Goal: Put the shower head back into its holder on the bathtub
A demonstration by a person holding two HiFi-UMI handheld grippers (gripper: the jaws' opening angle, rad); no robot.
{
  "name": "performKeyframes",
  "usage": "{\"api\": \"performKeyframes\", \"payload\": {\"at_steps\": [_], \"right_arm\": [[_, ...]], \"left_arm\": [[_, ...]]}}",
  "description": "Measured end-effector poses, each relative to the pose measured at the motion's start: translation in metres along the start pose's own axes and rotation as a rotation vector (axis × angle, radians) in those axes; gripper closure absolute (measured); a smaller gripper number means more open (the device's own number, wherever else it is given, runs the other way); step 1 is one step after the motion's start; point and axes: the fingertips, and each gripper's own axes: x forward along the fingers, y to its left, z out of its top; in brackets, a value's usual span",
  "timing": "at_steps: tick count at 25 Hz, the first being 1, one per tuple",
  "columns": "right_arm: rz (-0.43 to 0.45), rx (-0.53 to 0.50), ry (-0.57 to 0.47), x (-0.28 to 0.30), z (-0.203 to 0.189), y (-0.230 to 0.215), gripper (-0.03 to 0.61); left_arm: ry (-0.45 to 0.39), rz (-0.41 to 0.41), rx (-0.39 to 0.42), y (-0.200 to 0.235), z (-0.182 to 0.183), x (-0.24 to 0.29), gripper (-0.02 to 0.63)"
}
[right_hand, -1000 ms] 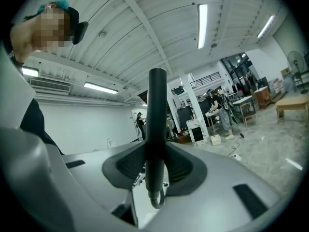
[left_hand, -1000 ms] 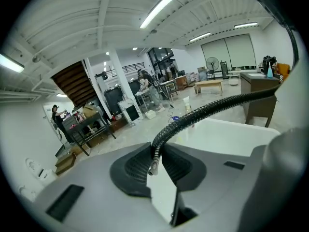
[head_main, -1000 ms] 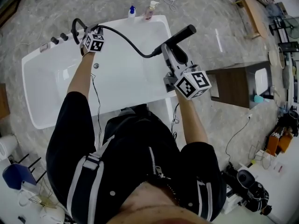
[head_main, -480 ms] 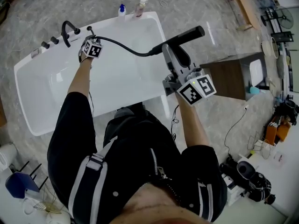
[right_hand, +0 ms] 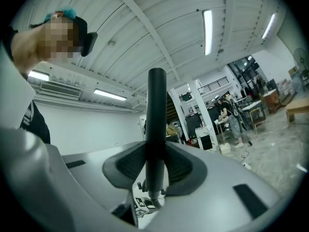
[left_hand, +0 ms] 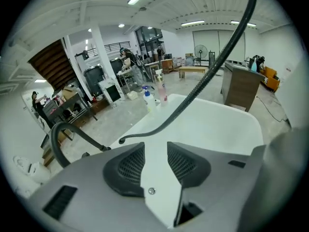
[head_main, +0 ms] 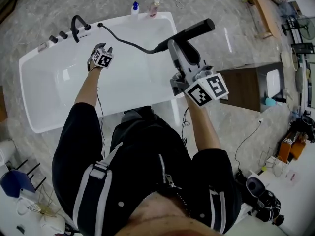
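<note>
The black shower head (head_main: 189,32) is a long dark handle, held up over the tub's right rim. My right gripper (head_main: 173,47) is shut on it, and in the right gripper view the handle (right_hand: 156,110) stands upright, pinched between the pads. Its black hose (head_main: 129,44) sags across to a fitting on the tub deck next to the curved black faucet (head_main: 76,24). My left gripper (head_main: 105,49) hovers over the white bathtub (head_main: 54,90). Its jaws have just been opening and nothing is between them (left_hand: 155,151). The hose (left_hand: 193,98) passes beyond them, untouched.
Two knobs (head_main: 57,37) sit on the deck left of the faucet. A blue-capped bottle (head_main: 135,7) and a pump bottle (head_main: 156,6) stand at the tub's far end. A wooden cabinet (head_main: 248,87) is right of the tub. Cables lie on the marble floor.
My left gripper has let go of the hose, opened, and drawn back from the faucet end down over the tub. The right gripper has lifted the shower head slightly.
</note>
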Motion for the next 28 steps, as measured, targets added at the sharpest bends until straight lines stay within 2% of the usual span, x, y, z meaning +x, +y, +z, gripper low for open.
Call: {"api": "performKeyframes", "payload": {"at_steps": [4,8,11,15,17,21,28], "right_arm": [[0.034,-0.048,0.019,0.004,0.0,-0.005,0.451],[0.108,-0.069,-0.003,0.027,0.007,-0.005,0.451],[0.144,-0.083,-0.029,0.044,0.014,-0.005,0.451],[0.193,-0.096,-0.03,0.068,0.026,-0.004,0.451],[0.228,-0.098,-0.032,0.081,0.03,0.0,0.451],[0.281,-0.11,-0.048,0.11,0.041,0.009,0.451],[0.317,-0.134,-0.088,0.162,0.065,0.032,0.451]], "left_arm": [[-0.07,0.038,-0.068,-0.012,0.008,-0.035,0.48],[-0.11,0.117,-0.137,-0.009,0.002,-0.082,0.521],[-0.152,0.157,-0.222,-0.024,-0.002,-0.117,0.553],[-0.208,0.219,-0.372,-0.045,0.0,-0.164,0.568],[-0.229,0.242,-0.422,-0.051,-0.001,-0.185,0.571],[-0.252,0.272,-0.457,-0.057,-0.006,-0.213,0.571],[-0.292,0.323,-0.505,-0.042,-0.019,-0.251,0.571]]}}
